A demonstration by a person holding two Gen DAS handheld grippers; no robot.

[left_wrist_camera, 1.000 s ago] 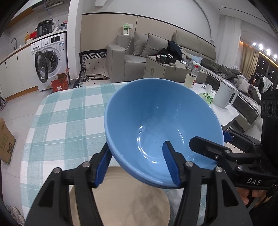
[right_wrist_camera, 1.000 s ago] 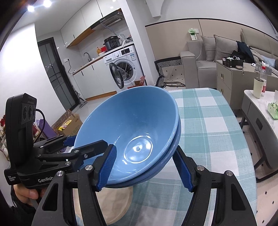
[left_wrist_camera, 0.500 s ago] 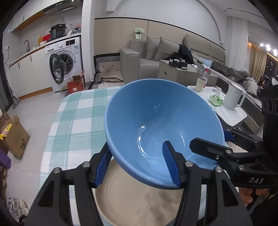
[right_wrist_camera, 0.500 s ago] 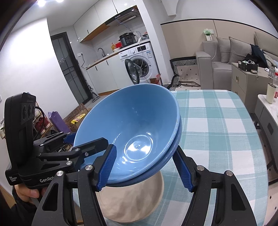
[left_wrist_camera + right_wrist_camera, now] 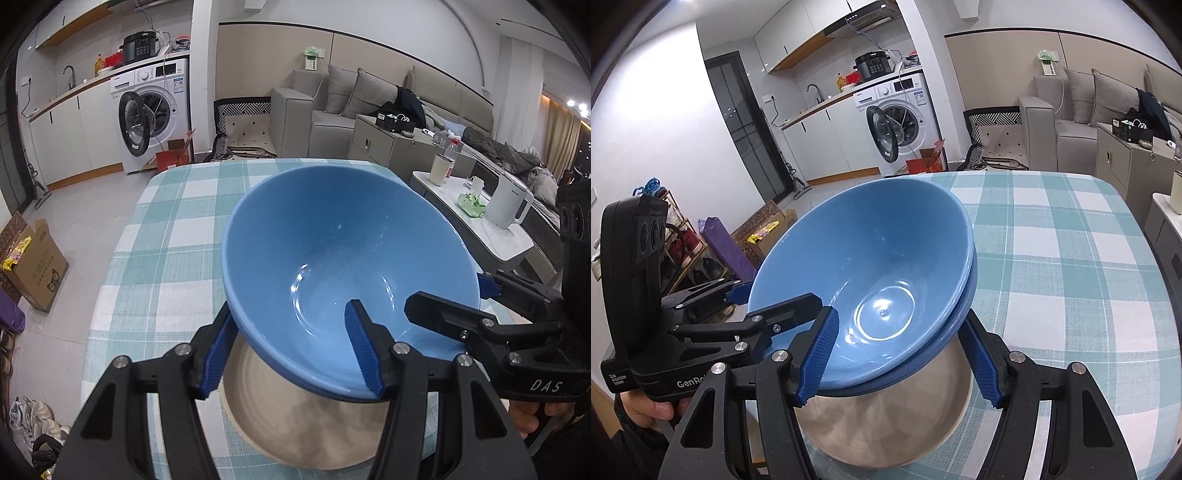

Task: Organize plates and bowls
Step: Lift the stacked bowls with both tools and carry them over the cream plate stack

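Two nested blue bowls [image 5: 343, 251] are held tilted in the air above a beige plate [image 5: 295, 421] on the checked tablecloth. My left gripper [image 5: 291, 354] is shut on the bowls' near rim, one finger inside, one outside. My right gripper [image 5: 901, 358] grips the opposite rim of the bowls [image 5: 871, 266] the same way; the double rim shows on their right side. The beige plate [image 5: 894, 417] lies directly under the bowls. Each gripper also shows in the other's view, the right one [image 5: 487, 295] and the left one [image 5: 738, 295].
The table [image 5: 1071, 258] with teal-and-white cloth stretches ahead. A low white side table [image 5: 476, 221] with a kettle and cup stands to the right. A washing machine [image 5: 151, 114], sofa and cardboard box [image 5: 33, 258] stand on the floor beyond.
Both grippers with the bowls have moved forward over the beige plate, which now lies fully under the bowls. The grip on the bowls is unchanged.
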